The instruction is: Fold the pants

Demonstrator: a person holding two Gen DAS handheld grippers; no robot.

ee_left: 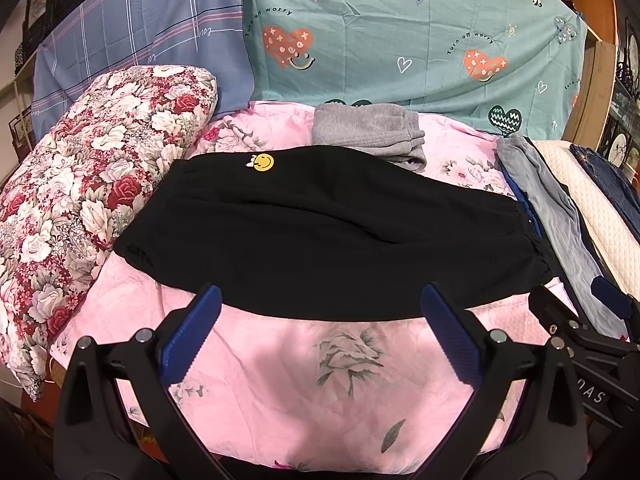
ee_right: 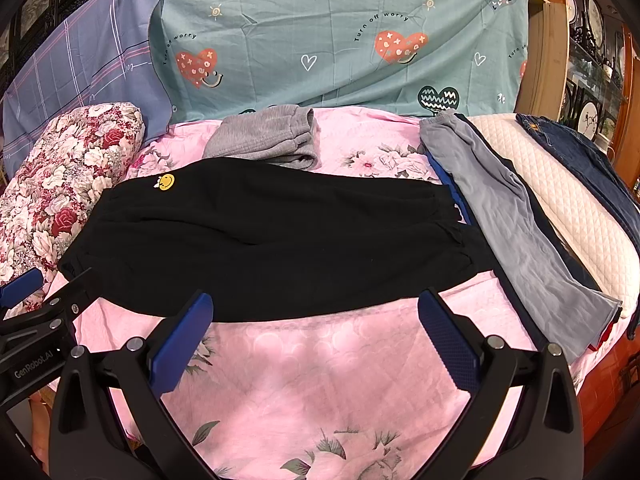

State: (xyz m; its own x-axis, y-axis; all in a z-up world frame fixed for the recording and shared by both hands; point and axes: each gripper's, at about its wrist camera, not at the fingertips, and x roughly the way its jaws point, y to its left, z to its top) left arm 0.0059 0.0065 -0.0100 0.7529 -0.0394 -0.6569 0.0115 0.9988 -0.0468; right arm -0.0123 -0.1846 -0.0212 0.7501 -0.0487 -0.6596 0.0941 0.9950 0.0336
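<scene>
Black pants [ee_left: 320,232] with a yellow smiley patch [ee_left: 264,162] lie flat across the pink floral bedsheet [ee_left: 320,380], waist at the left, cuffs at the right. They also show in the right wrist view [ee_right: 272,240]. My left gripper [ee_left: 320,304] is open and empty, its blue fingertips at the pants' near edge. My right gripper [ee_right: 316,308] is open and empty, also at the near edge. The right gripper shows at the right edge of the left wrist view [ee_left: 580,320]; the left gripper shows at the left edge of the right wrist view [ee_right: 44,304].
A floral pillow [ee_left: 88,208] lies at the left. Folded grey pants [ee_left: 372,134] lie behind the black ones. Grey-blue pants [ee_right: 512,224] lie at the right on a white quilted pad [ee_right: 568,208] with jeans [ee_right: 592,168]. Teal and blue sheets [ee_left: 400,40] hang behind.
</scene>
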